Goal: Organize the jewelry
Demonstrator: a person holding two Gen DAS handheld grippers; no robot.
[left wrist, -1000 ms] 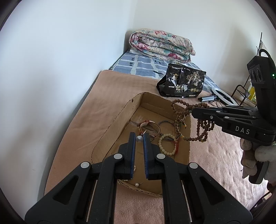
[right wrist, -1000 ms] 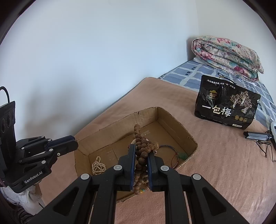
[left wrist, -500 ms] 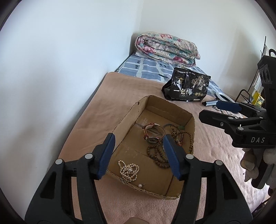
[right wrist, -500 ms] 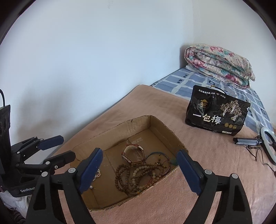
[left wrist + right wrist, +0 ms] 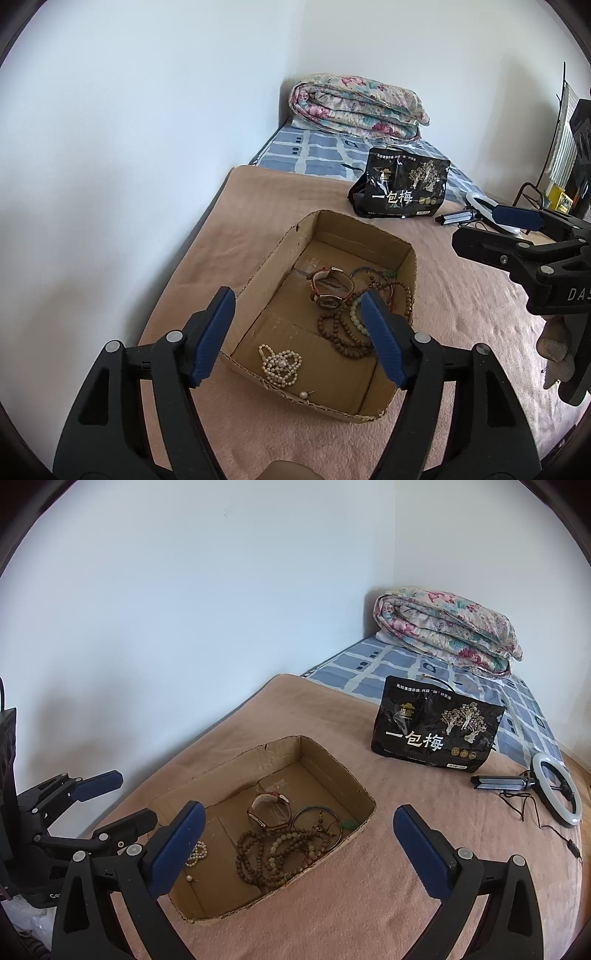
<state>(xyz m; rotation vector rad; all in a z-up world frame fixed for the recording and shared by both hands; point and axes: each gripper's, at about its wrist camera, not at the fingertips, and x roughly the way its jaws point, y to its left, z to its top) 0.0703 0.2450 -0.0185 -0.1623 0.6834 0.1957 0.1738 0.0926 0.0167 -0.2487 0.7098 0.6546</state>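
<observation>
Both tools stand wide open and hold nothing. In the left wrist view the left tool (image 5: 297,332) fills the lower half of the frame, its blue pads spread to either side of the cardboard box (image 5: 273,254), which lies at the centre on the pink blanket (image 5: 461,295) of the bed. The right tool (image 5: 517,229) enters from the right edge of that view, its blue-tipped fingers pointing toward the left of the frame, apart from the box.

The box is a shallow open tray. In the left wrist view its long axis runs from the lower middle of the frame up toward the black snack bag (image 5: 400,188), and in the right wrist view from lower left to upper right.

All the jewelry lies inside it. The pearl necklace (image 5: 280,369) is bunched in a small heap at the near end, with a loose single pearl (image 5: 303,394) just beside it by the near wall. The brown bead strand (image 5: 347,332) is coiled right of centre, tangled with a pale bead bracelet (image 5: 355,314). The watch (image 5: 330,288) lies just beyond, its strap looped and its dial toward the near end. A thin bangle (image 5: 364,271) sits beside it, toward the far right corner.

In the right wrist view the right tool (image 5: 299,845) frames the same box (image 5: 332,760) from the lower edge, and the left tool (image 5: 107,805) shows at the lower left. A ring light (image 5: 556,786) lies at the right, and a folded floral quilt (image 5: 447,627) sits at the upper right.
</observation>
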